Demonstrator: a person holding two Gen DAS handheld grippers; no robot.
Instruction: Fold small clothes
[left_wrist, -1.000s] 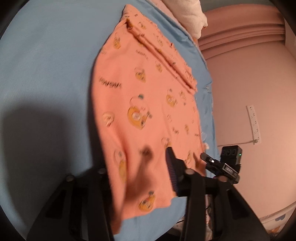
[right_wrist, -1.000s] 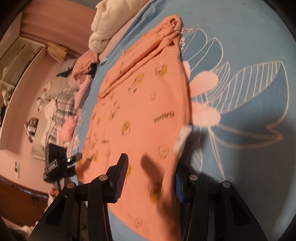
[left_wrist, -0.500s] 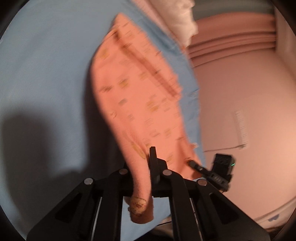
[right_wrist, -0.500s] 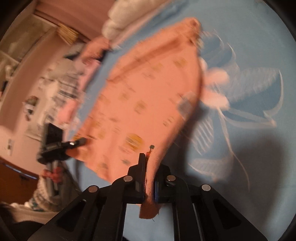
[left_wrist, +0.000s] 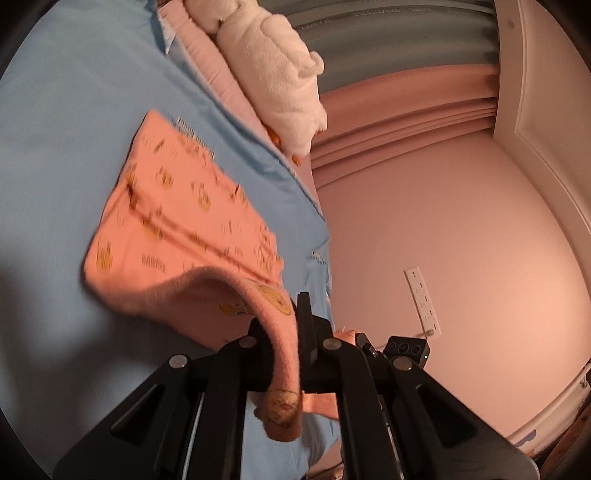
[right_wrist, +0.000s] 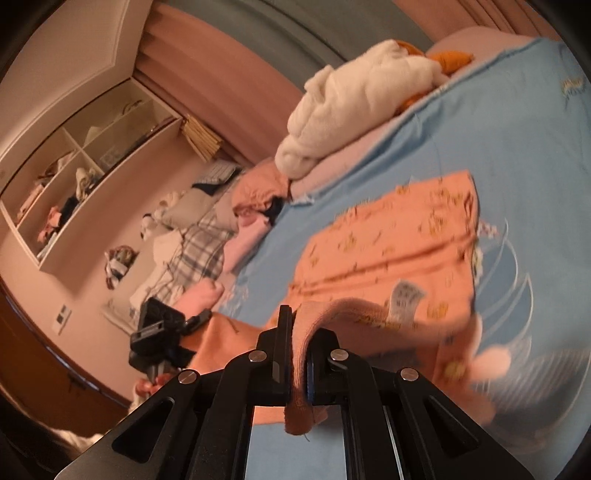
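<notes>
An orange child's garment (left_wrist: 177, 221) with small yellow cartoon prints lies on a light blue bed sheet (left_wrist: 55, 147). Its near edge is lifted off the sheet and curls over towards the far part. My left gripper (left_wrist: 290, 332) is shut on one near corner, and a fabric end hangs down between the arms. My right gripper (right_wrist: 297, 343) is shut on the other near corner of the garment (right_wrist: 399, 236), whose white label (right_wrist: 404, 299) shows on the raised underside. The left gripper (right_wrist: 162, 325) and the hand holding it also show at the right wrist view's lower left.
A cream fluffy bundle (left_wrist: 273, 74) rests on a pink cover at the head of the bed. A heap of clothes (right_wrist: 207, 229) lies beside the bed, under wall shelves (right_wrist: 70, 177). The pink wall carries a power strip (left_wrist: 423, 299).
Both grippers closed on the garment's near corners and rose, pulling that edge up off the sheet and forward over the rest. Both views tilted up towards the room.
</notes>
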